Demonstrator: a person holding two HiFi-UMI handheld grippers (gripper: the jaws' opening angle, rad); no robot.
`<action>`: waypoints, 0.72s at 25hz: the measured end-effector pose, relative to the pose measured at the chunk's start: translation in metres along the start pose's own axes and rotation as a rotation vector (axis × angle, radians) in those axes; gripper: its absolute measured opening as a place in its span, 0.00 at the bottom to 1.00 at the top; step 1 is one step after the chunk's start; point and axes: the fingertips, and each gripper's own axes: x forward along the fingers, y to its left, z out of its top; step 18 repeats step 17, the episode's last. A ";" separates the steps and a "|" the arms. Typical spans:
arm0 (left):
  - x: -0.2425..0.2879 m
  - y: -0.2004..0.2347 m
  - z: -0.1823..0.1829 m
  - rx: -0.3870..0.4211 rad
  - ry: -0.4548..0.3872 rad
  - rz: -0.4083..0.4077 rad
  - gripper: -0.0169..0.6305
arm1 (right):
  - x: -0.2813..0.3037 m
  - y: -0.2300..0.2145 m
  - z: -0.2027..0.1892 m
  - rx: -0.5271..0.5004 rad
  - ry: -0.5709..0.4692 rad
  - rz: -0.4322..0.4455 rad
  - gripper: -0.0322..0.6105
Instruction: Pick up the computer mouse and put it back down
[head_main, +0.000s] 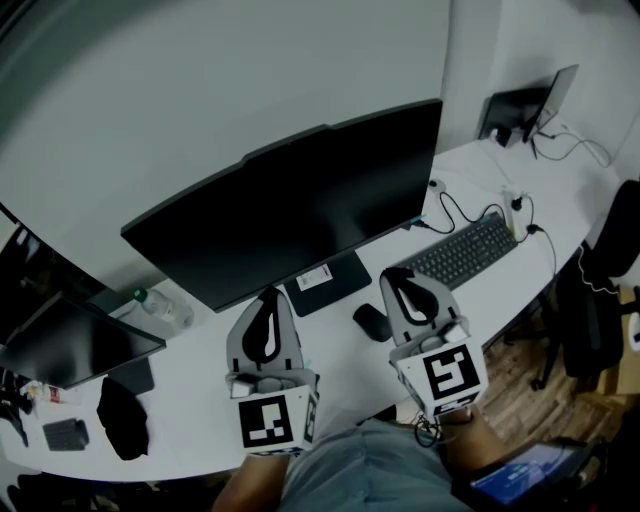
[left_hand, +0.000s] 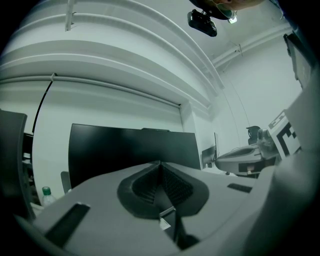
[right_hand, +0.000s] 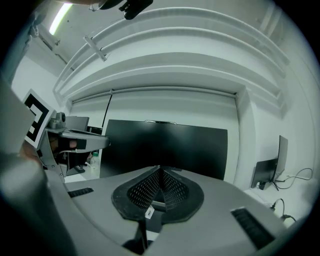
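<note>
The black computer mouse (head_main: 372, 321) lies on the white desk (head_main: 200, 400) in the head view, just left of my right gripper (head_main: 396, 276) and apart from it. That gripper is shut and holds nothing; in the right gripper view its jaws (right_hand: 160, 170) meet in a closed seam in front of the dark monitor (right_hand: 165, 147). My left gripper (head_main: 268, 296) hovers over the desk near the monitor stand (head_main: 327, 281), also shut and empty, its jaws (left_hand: 160, 165) pressed together in the left gripper view. The mouse is hidden in both gripper views.
A large black monitor (head_main: 290, 205) stands behind both grippers. A black keyboard (head_main: 462, 250) lies to the right with cables (head_main: 455, 212) beside it. A water bottle (head_main: 160, 306), a second screen (head_main: 75, 345) and small dark items (head_main: 122, 415) sit at left. A chair (head_main: 590, 310) stands at right.
</note>
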 end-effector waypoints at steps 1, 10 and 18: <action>0.000 0.000 -0.001 -0.003 0.002 -0.001 0.03 | -0.001 0.000 0.000 0.001 0.001 0.000 0.07; -0.003 -0.004 -0.002 0.002 -0.001 -0.003 0.03 | -0.003 -0.001 -0.003 0.006 0.002 0.001 0.07; -0.005 -0.007 -0.002 0.006 0.006 -0.007 0.03 | -0.006 -0.001 -0.003 0.010 0.000 -0.001 0.07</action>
